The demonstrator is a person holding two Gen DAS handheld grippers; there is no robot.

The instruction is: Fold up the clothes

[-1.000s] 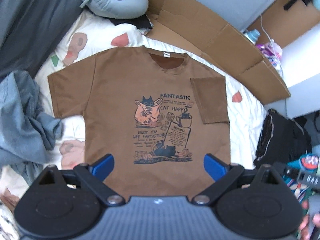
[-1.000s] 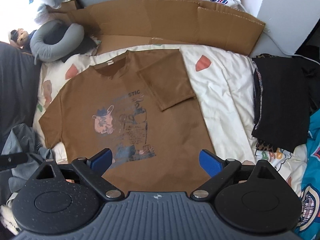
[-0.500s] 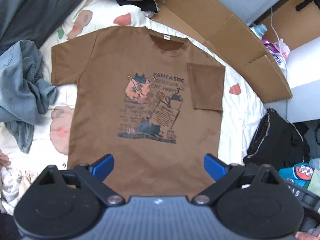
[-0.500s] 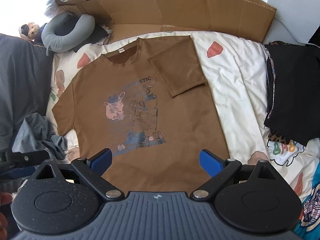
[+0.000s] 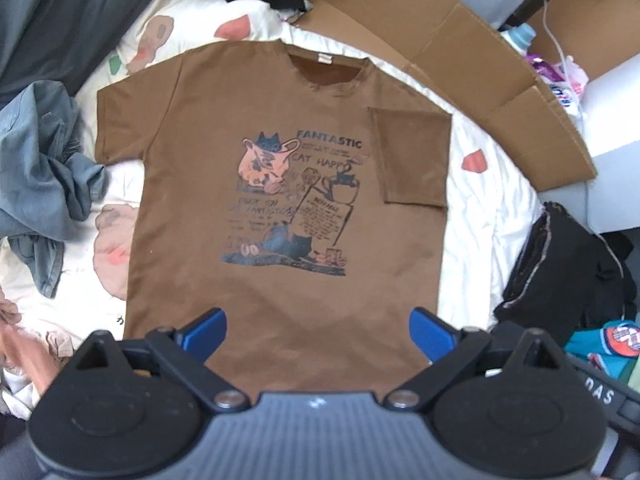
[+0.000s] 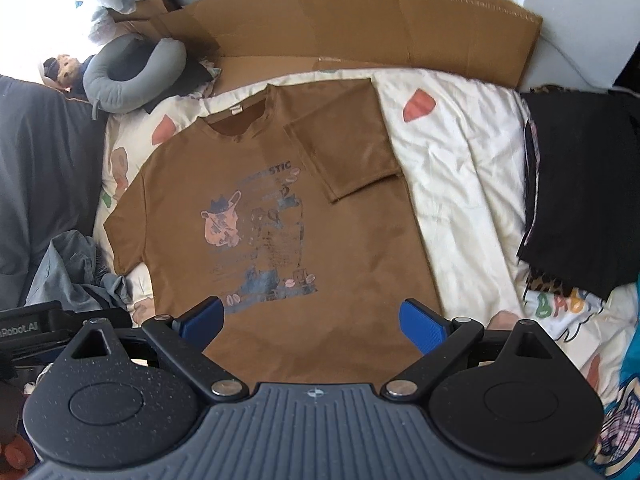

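T-shirt [image 5: 288, 184] in brown is lying face up and flat on a cream bedspread [image 5: 480, 216] printed with small coloured shapes, its cat picture showing and its collar pointing toward the far side of the bed. One sleeve [image 5: 412, 156] is lying folded in over the chest, while the other sleeve [image 5: 128, 120] is spreading out flat on the cover. Flattened cardboard [image 6: 360, 24] is leaning along the far edge of the bed, with a grey neck pillow [image 6: 132, 76] sitting at its end. Crumpled grey-blue clothes [image 5: 44, 168] are bunching beside the spread sleeve, and a black garment [image 6: 576, 184] is lying on the opposite side. Both tools are hovering above the hem end of the shirt, touching nothing. The left gripper [image 5: 318, 330] is holding its blue fingers [image 5: 204, 330] wide apart and empty, and the right gripper [image 6: 312, 322] is doing the same.
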